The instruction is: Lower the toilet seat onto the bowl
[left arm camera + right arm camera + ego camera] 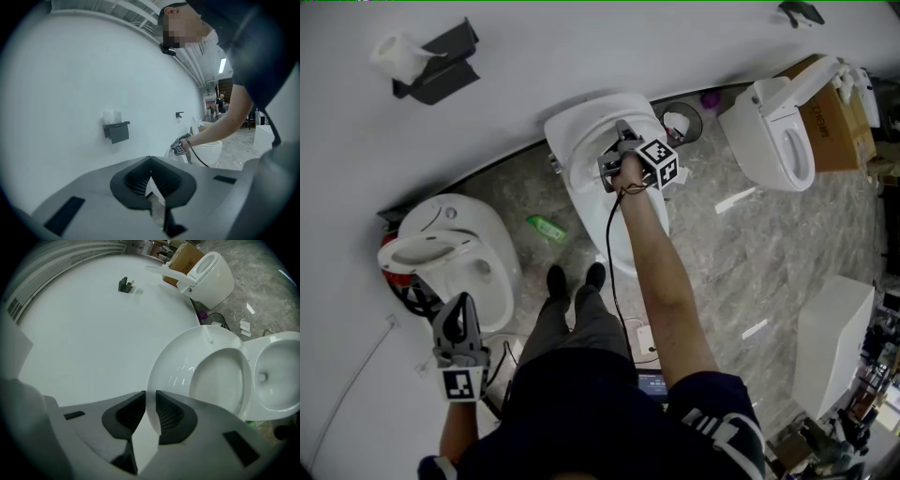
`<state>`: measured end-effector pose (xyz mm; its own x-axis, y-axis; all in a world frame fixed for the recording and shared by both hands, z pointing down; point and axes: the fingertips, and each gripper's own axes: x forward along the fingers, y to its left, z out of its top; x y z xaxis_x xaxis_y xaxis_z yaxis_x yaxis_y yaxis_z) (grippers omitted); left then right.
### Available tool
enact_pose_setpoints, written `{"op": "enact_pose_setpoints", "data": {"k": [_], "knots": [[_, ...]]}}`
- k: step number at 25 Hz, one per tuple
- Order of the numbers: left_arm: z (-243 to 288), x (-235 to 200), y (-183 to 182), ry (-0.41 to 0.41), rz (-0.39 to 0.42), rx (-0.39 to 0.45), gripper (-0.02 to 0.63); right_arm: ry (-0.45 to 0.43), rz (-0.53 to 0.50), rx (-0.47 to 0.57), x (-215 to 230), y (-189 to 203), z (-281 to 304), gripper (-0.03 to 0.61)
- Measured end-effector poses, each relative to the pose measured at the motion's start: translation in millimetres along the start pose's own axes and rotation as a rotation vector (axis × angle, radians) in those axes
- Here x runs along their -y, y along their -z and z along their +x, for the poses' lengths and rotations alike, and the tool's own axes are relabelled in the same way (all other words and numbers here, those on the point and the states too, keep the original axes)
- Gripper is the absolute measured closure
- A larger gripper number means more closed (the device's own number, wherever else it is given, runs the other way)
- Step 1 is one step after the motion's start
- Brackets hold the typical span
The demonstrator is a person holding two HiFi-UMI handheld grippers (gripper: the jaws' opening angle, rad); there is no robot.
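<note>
The white toilet [609, 220] stands against the wall in front of the person's feet. Its seat [187, 373] is raised upright against the wall, and the open bowl [276, 376] shows to its right in the right gripper view. My right gripper [150, 397] is shut on the seat's outer rim, whose white edge runs between the two dark pads. In the head view the right gripper [619, 141] sits at the top of the raised seat [586, 141]. My left gripper [461, 305] hangs low at the left, away from this toilet. In its own view the left gripper [150, 161] is shut and holds nothing.
A second toilet [455, 253] stands at the left close to my left gripper, and a third toilet [773, 136] at the right beside a cardboard box [834, 122]. A green bottle [546, 228] lies on the floor. A paper holder [436, 66] hangs on the wall.
</note>
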<state>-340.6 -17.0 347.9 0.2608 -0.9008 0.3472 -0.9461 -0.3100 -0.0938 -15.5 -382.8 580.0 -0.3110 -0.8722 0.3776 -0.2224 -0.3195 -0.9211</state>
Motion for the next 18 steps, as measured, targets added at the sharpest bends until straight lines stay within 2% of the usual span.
{"op": "enact_pose_setpoints", "data": {"k": [18], "knots": [[-1, 11, -1, 0.034, 0.015, 0.006, 0.589, -0.086, 0.009, -0.023, 8, -4, -48, 0.503]]}}
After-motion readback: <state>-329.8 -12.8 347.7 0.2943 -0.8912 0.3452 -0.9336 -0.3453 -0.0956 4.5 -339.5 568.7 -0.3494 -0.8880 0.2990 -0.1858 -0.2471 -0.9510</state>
